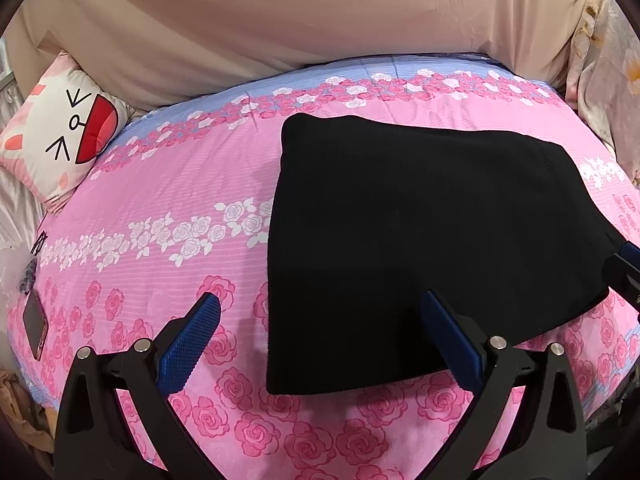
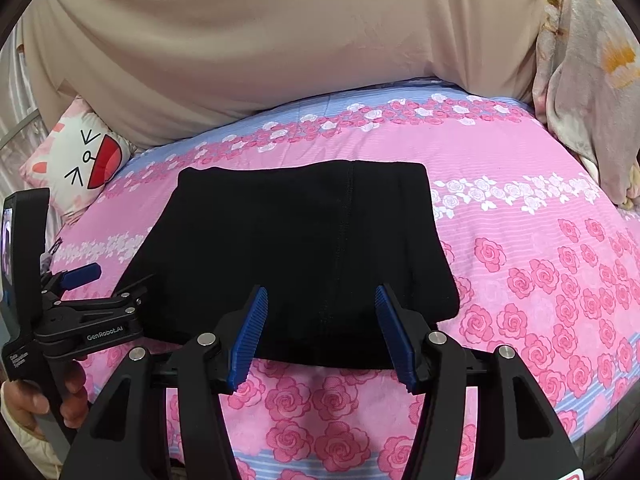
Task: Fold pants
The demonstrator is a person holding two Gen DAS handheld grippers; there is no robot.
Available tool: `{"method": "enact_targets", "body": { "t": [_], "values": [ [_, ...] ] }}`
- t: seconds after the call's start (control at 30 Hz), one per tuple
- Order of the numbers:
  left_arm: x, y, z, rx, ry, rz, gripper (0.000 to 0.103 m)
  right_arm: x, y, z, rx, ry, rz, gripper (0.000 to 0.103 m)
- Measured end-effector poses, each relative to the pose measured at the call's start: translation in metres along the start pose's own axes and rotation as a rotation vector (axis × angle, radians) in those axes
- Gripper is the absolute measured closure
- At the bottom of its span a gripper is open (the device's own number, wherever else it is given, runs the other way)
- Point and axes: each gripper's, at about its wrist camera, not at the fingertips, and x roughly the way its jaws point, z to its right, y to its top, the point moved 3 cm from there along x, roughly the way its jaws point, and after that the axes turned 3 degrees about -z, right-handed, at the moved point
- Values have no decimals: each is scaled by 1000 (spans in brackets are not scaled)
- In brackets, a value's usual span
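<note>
The black pants [image 1: 420, 248] lie folded into a flat, roughly square stack on the pink rose bedspread [image 1: 168, 200]. My left gripper [image 1: 320, 320] is open and empty, hovering over the stack's near left corner. In the right wrist view the same pants [image 2: 296, 248] fill the middle. My right gripper [image 2: 322, 320] is open and empty above the stack's near edge. The left gripper [image 2: 86, 280] also shows at the left of that view, held in a hand. A part of the right gripper [image 1: 628, 268] shows at the right edge of the left wrist view.
A cat-face cushion [image 1: 64, 128] lies at the back left. A beige cover [image 1: 320, 20] rises behind the bed. A floral blanket [image 2: 592, 92] is heaped at the back right. A phone [image 1: 35, 324] lies by the bed's left edge.
</note>
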Motion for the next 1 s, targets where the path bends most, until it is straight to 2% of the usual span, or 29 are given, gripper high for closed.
{"method": "enact_targets", "body": {
  "t": [0.43,0.77,0.9,1.0],
  "values": [
    [4,-1,2,-2,-9,-16,5,6,-3,-3,-9,-12,-17,47],
    [7,-4,-1,-18,-36,-26,5,6,-4,17,46,-27,-26,46],
    [13,-5,-2,-22,-47,-42,5,5,-4,9,10,-29,-15,46],
    [16,-4,-4,-23,-50,-52,5,18,-10,13,20,-30,-47,46]
  ]
}}
